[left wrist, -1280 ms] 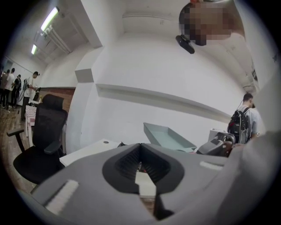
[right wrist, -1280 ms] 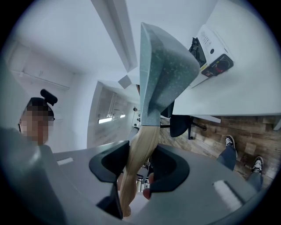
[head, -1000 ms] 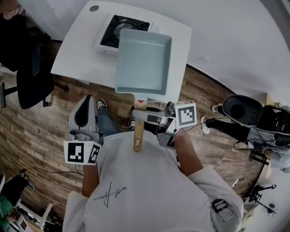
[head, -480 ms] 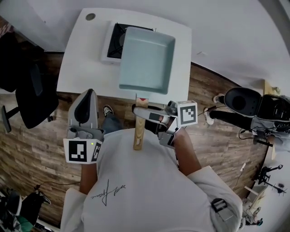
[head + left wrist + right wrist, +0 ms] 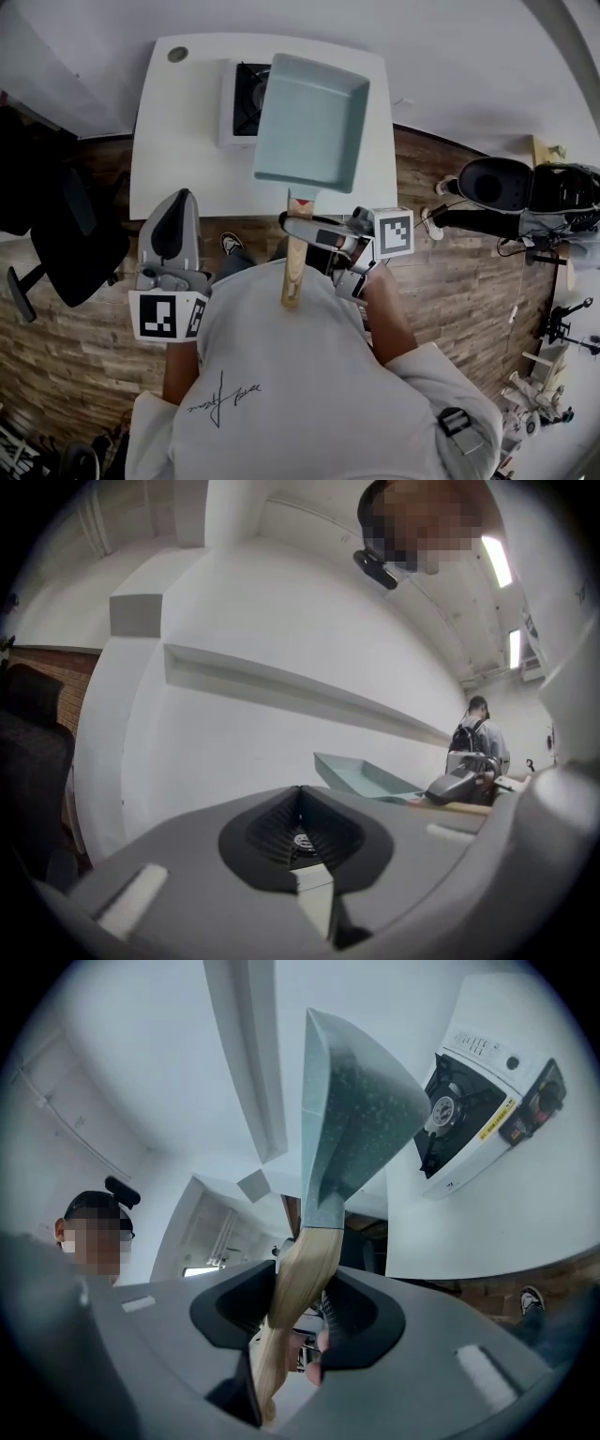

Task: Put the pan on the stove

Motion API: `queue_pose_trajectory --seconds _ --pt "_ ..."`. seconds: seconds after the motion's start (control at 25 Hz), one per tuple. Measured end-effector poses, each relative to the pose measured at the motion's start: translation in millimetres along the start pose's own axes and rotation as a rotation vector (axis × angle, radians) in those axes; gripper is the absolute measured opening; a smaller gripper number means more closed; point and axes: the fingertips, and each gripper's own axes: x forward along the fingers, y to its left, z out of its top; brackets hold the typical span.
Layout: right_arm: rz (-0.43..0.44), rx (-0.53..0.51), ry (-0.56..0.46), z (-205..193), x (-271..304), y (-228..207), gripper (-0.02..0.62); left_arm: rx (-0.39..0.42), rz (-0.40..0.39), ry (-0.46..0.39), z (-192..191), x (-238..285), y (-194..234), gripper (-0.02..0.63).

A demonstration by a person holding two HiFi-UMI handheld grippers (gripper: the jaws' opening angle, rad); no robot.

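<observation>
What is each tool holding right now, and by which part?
The right tool is clamped on the wooden handle of the pan, toward the pan end. The left tool holds nothing; its jaws are together.

Pan (image 5: pixel 314 112) pale teal, dark-speckled inside; handle (image 5: pixel 292 277) light wood, red patch at its root. Stove (image 5: pixel 228 105) white, burner (image 5: pixel 253 86) black. Bench (image 5: pixel 178 150) white. Floor (image 5: pixel 75 347) brown wood planks. Grey: left gripper (image 5: pixel 181 197), right gripper (image 5: pixel 292 223). Marker cubes (image 5: pixel 167 316) black-and-white squares. Shirt (image 5: pixel 281 394) white, thin black scribble.
</observation>
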Motion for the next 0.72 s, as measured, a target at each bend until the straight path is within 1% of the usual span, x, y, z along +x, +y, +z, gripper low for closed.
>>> queue_pose_trajectory --seconds 0.16,0.32,0.52,0.72 --pt "0.002 0.014 -0.017 1.9 9.6 2.3 0.147 -0.023 -0.020 -0.004 2.2 0.3 12.2 0.003" --pt "-0.003 0.004 -0.013 7.4 15.6 1.8 0.147 -0.025 -0.033 -0.003 3.3 2.9 19.0 0.003" --pt "0.014 0.000 -0.004 16.8 25.0 0.1 0.148 -0.051 -0.012 0.015 -7.0 5.1 33.3 0.003" --pt "0.028 0.009 0.015 33.2 25.5 -10.6 0.149 -0.044 0.008 0.015 -8.8 14.7 38.3 0.003"
